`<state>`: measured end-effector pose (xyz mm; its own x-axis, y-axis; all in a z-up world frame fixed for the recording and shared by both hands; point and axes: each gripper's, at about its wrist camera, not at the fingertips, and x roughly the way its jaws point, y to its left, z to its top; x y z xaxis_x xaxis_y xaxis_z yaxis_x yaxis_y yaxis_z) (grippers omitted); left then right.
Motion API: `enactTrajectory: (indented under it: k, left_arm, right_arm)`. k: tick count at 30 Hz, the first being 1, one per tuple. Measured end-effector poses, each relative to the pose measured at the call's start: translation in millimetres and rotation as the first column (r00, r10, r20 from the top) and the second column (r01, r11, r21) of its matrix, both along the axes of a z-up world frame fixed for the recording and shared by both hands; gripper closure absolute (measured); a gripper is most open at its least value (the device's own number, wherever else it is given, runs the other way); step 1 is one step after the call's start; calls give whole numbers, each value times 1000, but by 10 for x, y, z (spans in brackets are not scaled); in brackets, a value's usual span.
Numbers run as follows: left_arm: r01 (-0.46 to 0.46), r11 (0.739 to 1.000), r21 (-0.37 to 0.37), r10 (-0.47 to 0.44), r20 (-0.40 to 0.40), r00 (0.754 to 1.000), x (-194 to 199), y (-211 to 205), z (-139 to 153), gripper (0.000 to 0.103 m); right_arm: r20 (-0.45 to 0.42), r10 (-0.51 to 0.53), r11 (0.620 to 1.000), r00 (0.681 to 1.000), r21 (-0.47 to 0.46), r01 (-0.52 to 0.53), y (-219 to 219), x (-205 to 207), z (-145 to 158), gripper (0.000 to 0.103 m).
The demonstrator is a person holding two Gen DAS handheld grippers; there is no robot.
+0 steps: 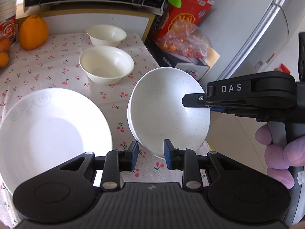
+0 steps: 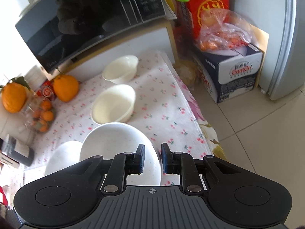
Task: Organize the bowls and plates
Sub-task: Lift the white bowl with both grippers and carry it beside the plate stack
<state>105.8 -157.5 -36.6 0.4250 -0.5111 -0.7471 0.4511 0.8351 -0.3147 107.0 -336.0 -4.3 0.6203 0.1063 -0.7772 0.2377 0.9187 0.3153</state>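
A white speckled round bowl (image 1: 167,112), tilted on edge, is at centre frame above the cherry-print cloth table (image 1: 57,61). The left gripper (image 1: 150,157) fingers clamp its lower rim; the right gripper (image 2: 152,158) fingers clamp its right rim. A white embossed plate (image 1: 49,131) lies lower left; two cream bowls (image 1: 106,66) stand behind.

table under cherry-print cloth (image 1: 57,61), bearing two cream bowls (image 1: 106,67) (image 1: 106,34), a wide white plate (image 1: 47,129), large oranges (image 1: 33,32), a bag of small oranges (image 2: 41,116).
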Motion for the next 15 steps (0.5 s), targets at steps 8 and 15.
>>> enactTrajectory:
  k: [8, 15]
  left_arm:
    - [22, 999, 36, -22, -20, 1000, 18, -122, -168, 78]
    - [24, 997, 69, -22, -33, 999, 39, -153, -242, 78]
  right_arm:
    - [-85, -36, 999, 996, 35, 39, -152, 53, -234, 84]
    - [-146, -39, 998, 989, 42, 46, -168, 95, -410, 84]
